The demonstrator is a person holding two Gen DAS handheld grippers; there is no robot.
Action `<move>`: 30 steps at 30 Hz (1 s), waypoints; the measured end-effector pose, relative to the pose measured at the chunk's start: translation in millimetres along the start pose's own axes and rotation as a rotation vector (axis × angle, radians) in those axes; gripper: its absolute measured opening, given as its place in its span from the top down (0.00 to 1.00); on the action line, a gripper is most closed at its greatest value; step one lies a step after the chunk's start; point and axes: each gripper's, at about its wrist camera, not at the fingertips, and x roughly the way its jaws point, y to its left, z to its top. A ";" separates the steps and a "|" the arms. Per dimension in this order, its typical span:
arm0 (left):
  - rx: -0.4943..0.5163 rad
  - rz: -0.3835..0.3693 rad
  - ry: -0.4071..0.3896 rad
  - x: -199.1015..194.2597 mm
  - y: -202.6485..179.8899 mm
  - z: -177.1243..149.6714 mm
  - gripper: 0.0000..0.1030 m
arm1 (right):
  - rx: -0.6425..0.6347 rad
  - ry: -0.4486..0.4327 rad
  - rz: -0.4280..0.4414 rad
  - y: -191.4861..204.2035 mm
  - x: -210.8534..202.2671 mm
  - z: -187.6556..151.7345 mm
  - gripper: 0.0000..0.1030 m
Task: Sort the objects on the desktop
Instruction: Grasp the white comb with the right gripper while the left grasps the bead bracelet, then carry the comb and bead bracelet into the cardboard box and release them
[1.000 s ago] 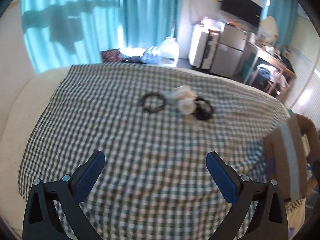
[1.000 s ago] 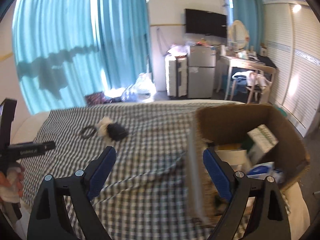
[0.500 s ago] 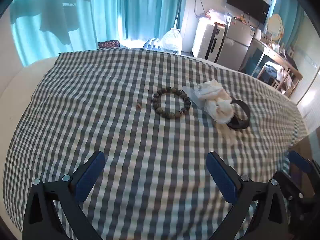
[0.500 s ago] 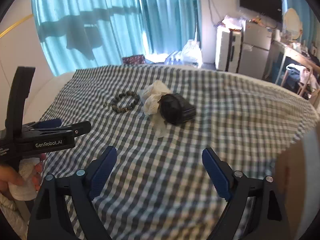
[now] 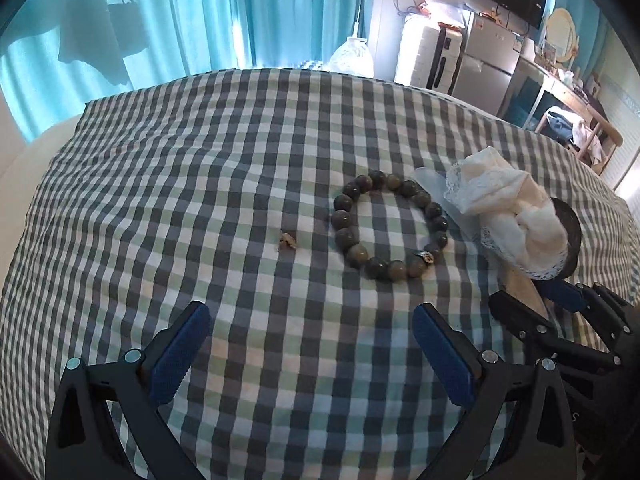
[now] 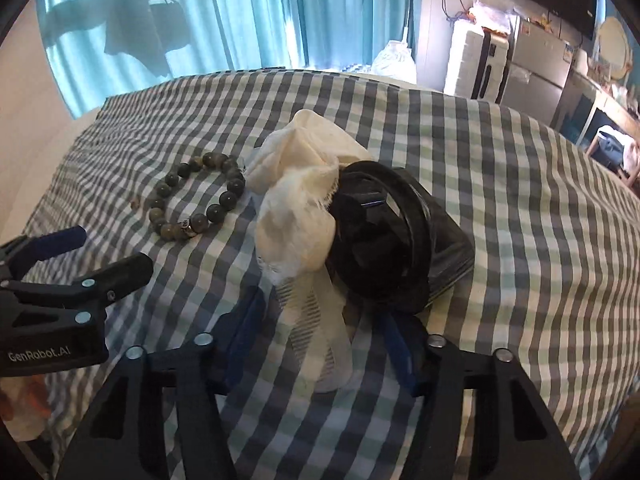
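While the right gripper (image 6: 320, 330) is closing, a trailing strip of the cloth (image 6: 298, 200) is straddled by its jaws, seemingly not yet pinched. Cloth and black disc (image 6: 380, 236) lie bundled on the checked cover (image 6: 520, 200), beads (image 5: 390, 224) beside. A pickup is judged underway; a firm pinch is needed next. The left gripper (image 5: 310, 346) is spread, empty.

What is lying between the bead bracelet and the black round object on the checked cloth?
A crumpled cream lace cloth lies between the bead bracelet and the black round object, draped partly over the latter. The right wrist view shows this best.
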 end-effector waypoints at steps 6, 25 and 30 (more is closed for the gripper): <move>-0.009 -0.098 -0.005 7.2 -8.5 6.4 0.00 | -0.018 0.028 -0.025 -1.3 -20.1 -16.5 0.70; 0.184 -0.147 0.017 29.6 -54.8 41.5 0.78 | 0.125 0.018 -0.009 -24.1 -90.1 -97.0 0.59; 0.172 -0.185 0.038 0.7 -49.2 25.4 0.90 | 0.107 0.035 0.031 -22.1 -63.6 -74.2 0.63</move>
